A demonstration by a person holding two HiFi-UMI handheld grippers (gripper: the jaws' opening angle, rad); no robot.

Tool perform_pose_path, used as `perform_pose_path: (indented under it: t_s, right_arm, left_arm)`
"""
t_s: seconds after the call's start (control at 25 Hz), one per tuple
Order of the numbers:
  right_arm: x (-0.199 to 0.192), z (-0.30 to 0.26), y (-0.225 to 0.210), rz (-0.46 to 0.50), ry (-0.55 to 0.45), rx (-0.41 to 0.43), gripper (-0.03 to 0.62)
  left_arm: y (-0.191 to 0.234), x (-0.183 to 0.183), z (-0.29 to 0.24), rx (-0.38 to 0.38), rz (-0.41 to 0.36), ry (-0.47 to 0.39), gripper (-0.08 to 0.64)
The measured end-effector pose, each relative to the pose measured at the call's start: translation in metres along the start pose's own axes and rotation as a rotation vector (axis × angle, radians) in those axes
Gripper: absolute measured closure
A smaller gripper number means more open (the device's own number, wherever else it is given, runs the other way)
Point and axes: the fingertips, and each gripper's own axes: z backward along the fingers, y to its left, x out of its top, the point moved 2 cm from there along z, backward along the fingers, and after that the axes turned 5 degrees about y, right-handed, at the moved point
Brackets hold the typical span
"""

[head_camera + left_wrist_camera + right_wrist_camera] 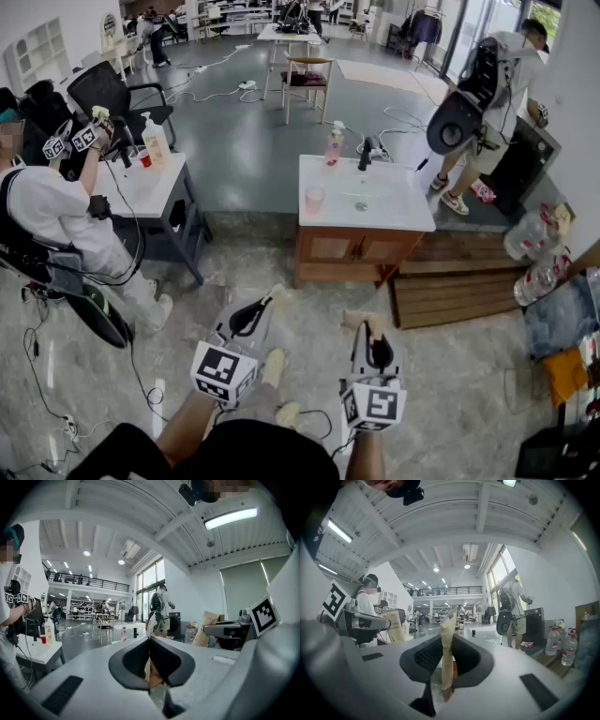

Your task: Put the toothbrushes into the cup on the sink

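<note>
My right tongs [450,644] pinch a flat tan paper toothbrush packet [448,623] upright; my left tongs [150,641] are closed together. The pale pink plastic cup [314,199] stands on the white sink table [403,214], well ahead of both.

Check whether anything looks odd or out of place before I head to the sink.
Nothing looks spilled or broken. One oddity: both tongs grip flat brown paper packs, not bare toothbrushes, the left tongs on the left pack, the right tongs on the right pack. The pink cup stands upright on the sink.
</note>
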Motion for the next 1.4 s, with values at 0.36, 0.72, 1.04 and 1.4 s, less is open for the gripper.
perform_pose_path:
  t_s: [0.36, 0.72, 1.04, 1.4]
  right_arm:
    - [0.004, -0.028, -0.012, -0.001, 0.011, -0.014, 0.535]
    - [0.005, -0.083, -0.036, -0.003, 0.035, -0.022, 0.535]
    - [0.013, -0.148, -0.048, -0.027, 0.034, -0.023, 0.535]
    - [0.031, -0.213, -0.049, -0.013, 0.069, -0.049, 0.535]
  left_arm:
    - [0.012, 0.002, -0.029, -0.004, 0.006, 0.011, 0.555]
    - [0.035, 0.009, -0.085, -0.012, 0.011, 0.030, 0.555]
    - [0.071, 0.019, -0.139, -0.023, 0.017, 0.057, 0.555]
    - [0.120, 0.036, -0.192, -0.039, 0.018, 0.030, 0.555]
